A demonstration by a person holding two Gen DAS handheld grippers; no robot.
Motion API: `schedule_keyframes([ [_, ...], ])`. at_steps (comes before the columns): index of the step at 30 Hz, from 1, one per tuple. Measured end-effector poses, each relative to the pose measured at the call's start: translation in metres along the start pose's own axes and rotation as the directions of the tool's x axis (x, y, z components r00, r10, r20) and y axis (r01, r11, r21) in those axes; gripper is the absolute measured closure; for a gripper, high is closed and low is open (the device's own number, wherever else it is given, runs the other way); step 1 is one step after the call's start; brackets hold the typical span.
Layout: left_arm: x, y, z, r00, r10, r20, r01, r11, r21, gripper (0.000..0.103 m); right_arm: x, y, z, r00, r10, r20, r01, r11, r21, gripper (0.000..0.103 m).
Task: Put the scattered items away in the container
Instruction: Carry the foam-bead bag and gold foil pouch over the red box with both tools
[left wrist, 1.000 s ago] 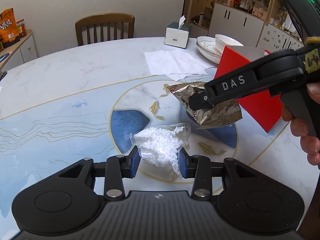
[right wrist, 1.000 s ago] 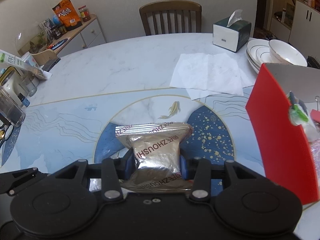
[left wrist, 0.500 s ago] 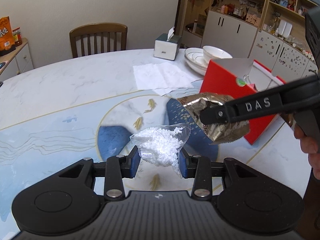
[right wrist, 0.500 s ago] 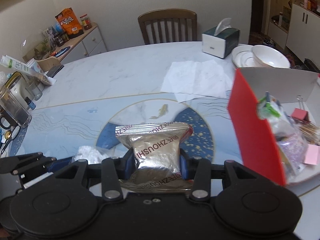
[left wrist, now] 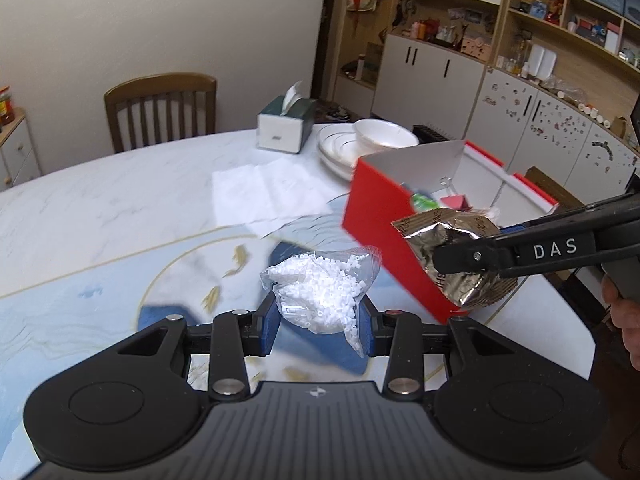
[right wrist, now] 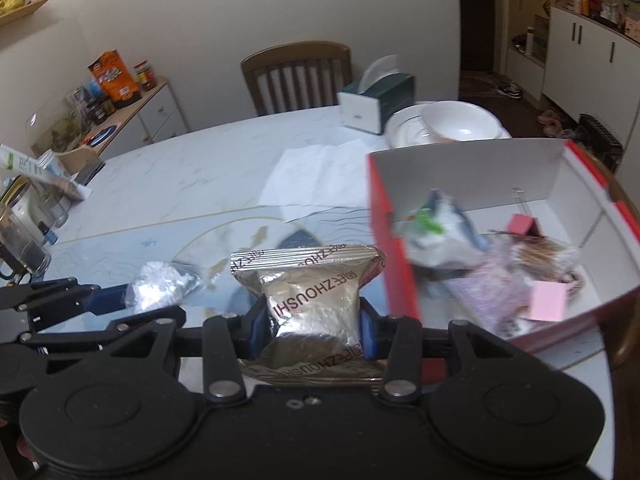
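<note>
My left gripper [left wrist: 318, 330] is shut on a clear bag of white beads [left wrist: 320, 284], carried above the table. My right gripper [right wrist: 312, 332] is shut on a silver foil snack packet [right wrist: 312, 296]. From the left wrist view the right gripper [left wrist: 452, 260] reaches in from the right with the foil packet [left wrist: 452, 240] at the near red wall of the box [left wrist: 380, 224]. The open red box [right wrist: 390, 220] with a white inside holds several small items. From the right wrist view the left gripper [right wrist: 120, 300] and its bead bag [right wrist: 160, 286] are to the left.
On the marble table [left wrist: 120, 208] lie white paper sheets [left wrist: 268, 192], with a tissue box [left wrist: 286, 124] and stacked plates with a bowl [left wrist: 376, 136] behind. A wooden chair [left wrist: 160, 108] stands at the far edge. A hand [left wrist: 624, 312] grips the right tool.
Both grippers have risen and travelled right toward the red box, each keeping its bag. The box's inside has come into view, and the foil packet has reached the box's near wall.
</note>
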State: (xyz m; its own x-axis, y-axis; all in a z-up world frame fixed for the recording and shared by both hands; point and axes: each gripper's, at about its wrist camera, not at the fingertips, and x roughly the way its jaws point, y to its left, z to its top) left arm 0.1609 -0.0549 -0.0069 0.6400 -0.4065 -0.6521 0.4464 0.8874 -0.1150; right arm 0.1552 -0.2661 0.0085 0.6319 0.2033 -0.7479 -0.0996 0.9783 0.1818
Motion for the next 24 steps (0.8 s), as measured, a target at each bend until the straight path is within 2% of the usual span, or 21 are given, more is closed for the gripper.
schedule_keyframes([
  [24,0.062,-0.112,0.057,0.997,-0.076,0.025,0.072,0.988,0.14,0.065,-0.024,-0.132,0.008,0.992,-0.11,0.056,0.105,0.991,0.086,0.06],
])
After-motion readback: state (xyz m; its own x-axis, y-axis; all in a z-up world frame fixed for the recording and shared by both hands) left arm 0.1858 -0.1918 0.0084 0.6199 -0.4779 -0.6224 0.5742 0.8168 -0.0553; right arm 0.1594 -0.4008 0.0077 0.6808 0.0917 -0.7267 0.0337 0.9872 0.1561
